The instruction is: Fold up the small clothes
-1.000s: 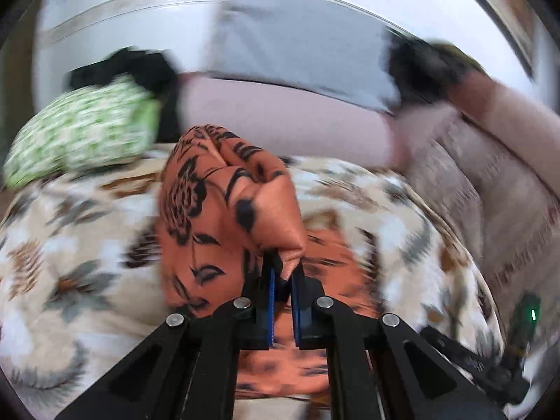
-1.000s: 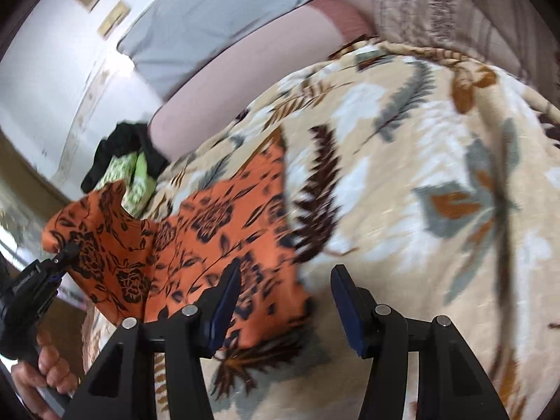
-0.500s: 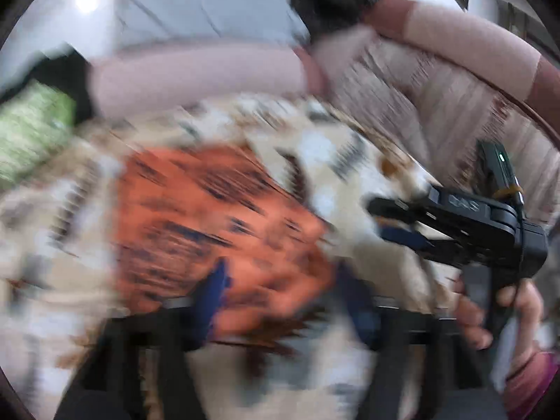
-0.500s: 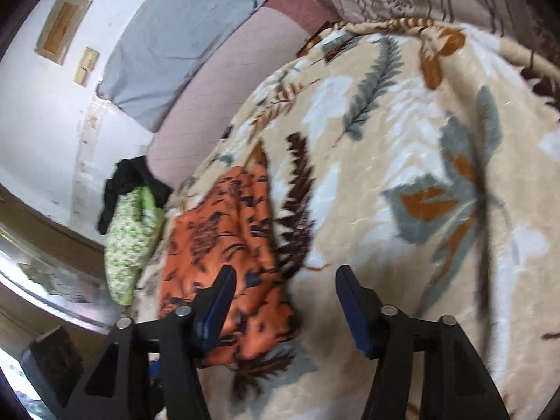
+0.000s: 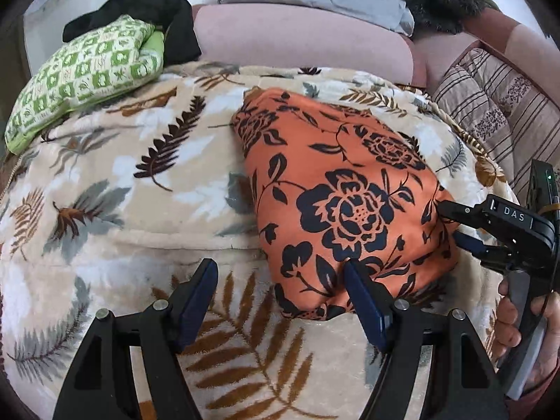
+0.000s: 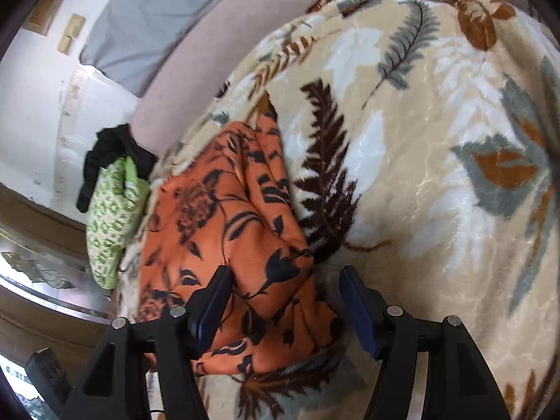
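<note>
An orange floral garment (image 5: 343, 203) lies folded on a leaf-patterned blanket (image 5: 140, 182); the left gripper (image 5: 280, 290) hangs over its near edge, fingers spread and holding nothing; the right gripper (image 6: 283, 301), fingers also apart, straddles the garment's corner without pinching it; a green patterned cloth (image 5: 84, 73) and a black garment (image 5: 154, 3) sit at the blanket's far edge

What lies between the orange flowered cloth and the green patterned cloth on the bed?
Only bare leaf-print blanket lies between the orange flowered cloth and the green patterned cloth. The left wrist view shows this stretch best.
</note>
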